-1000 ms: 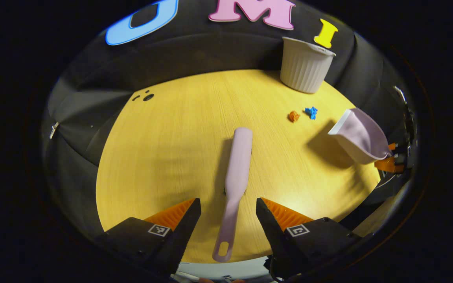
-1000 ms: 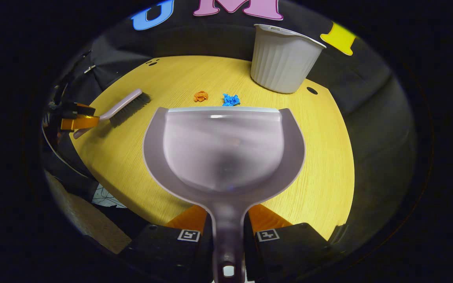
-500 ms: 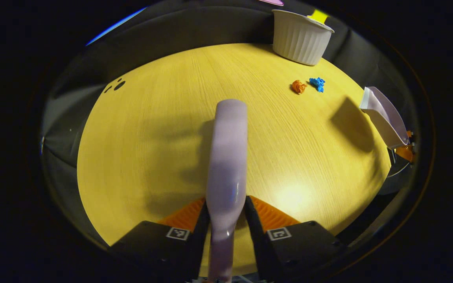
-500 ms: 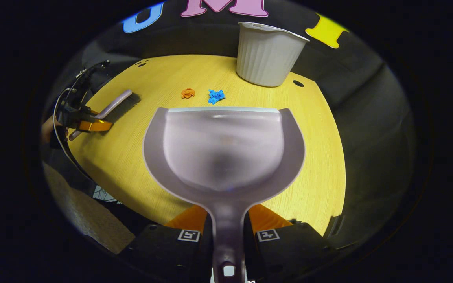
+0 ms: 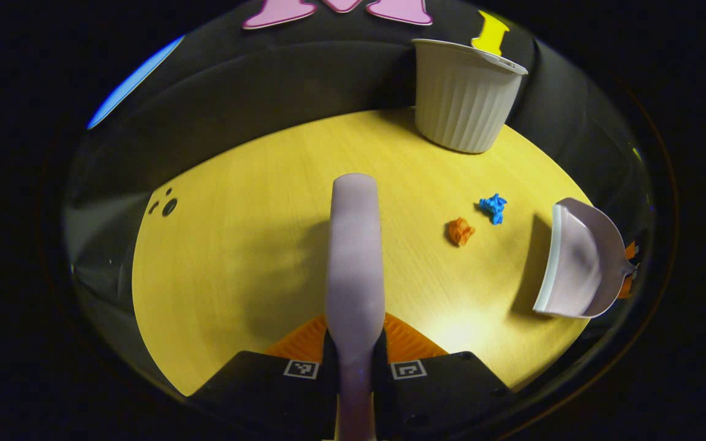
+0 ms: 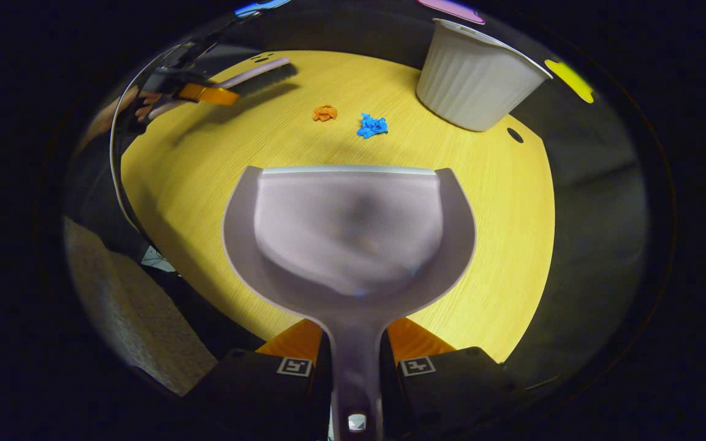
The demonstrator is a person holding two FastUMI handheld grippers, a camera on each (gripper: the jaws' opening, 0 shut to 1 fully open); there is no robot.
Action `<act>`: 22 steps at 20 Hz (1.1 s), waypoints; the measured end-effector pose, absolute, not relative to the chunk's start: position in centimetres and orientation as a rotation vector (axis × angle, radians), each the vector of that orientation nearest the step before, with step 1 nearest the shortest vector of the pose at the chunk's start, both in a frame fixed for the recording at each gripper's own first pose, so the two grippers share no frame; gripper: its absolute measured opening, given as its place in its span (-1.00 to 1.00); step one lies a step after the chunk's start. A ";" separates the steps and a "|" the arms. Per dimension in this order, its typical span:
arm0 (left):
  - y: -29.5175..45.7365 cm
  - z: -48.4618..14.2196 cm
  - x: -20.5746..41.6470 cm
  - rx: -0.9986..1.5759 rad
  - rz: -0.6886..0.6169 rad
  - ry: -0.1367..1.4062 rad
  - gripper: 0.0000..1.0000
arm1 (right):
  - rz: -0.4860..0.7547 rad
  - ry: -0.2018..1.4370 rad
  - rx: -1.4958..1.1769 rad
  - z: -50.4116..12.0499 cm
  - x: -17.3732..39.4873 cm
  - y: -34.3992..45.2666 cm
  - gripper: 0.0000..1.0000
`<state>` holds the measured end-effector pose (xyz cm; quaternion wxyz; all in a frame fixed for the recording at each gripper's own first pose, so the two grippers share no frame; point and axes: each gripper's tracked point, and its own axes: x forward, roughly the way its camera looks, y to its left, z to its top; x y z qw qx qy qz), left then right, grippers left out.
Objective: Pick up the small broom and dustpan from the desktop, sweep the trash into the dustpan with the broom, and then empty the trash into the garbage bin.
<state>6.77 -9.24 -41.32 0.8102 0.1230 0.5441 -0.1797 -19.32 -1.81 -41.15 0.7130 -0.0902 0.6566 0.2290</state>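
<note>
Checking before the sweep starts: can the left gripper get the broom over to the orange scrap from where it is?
Probably yes: the left gripper grips the broom, and bare table separates it from the orange scrap.

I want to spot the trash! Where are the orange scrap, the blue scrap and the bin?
orange scrap (image 5: pixel 460 231), left gripper view, its middle.
blue scrap (image 5: pixel 493 207), left gripper view, its middle.
bin (image 6: pixel 472 89), right gripper view, its ribbed side.

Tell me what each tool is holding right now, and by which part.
Left tool grips the broom by its handle; right tool grips the dustpan by its handle.
</note>
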 end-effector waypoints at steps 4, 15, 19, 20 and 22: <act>-12.9 -42.6 8.2 0.367 -0.474 1.175 -0.43 | 0.550 1.481 -0.208 -41.5 -18.8 -2.1 -0.19; -20.0 -46.2 7.5 0.459 -0.636 1.249 -0.43 | 0.623 1.509 -0.204 -43.6 -17.6 -2.7 -0.17; -24.6 -44.8 4.0 0.320 -0.820 1.320 -0.44 | 0.629 1.501 -0.201 -43.5 -17.1 -3.2 -0.33; -25.9 -44.1 2.2 0.255 -0.886 1.357 -0.44 | 0.629 1.498 -0.202 -43.2 -17.3 -3.2 -0.26; -28.3 -41.9 -0.6 0.127 -0.987 1.392 -0.43 | 0.631 1.484 -0.220 -43.4 -17.3 -3.5 -0.25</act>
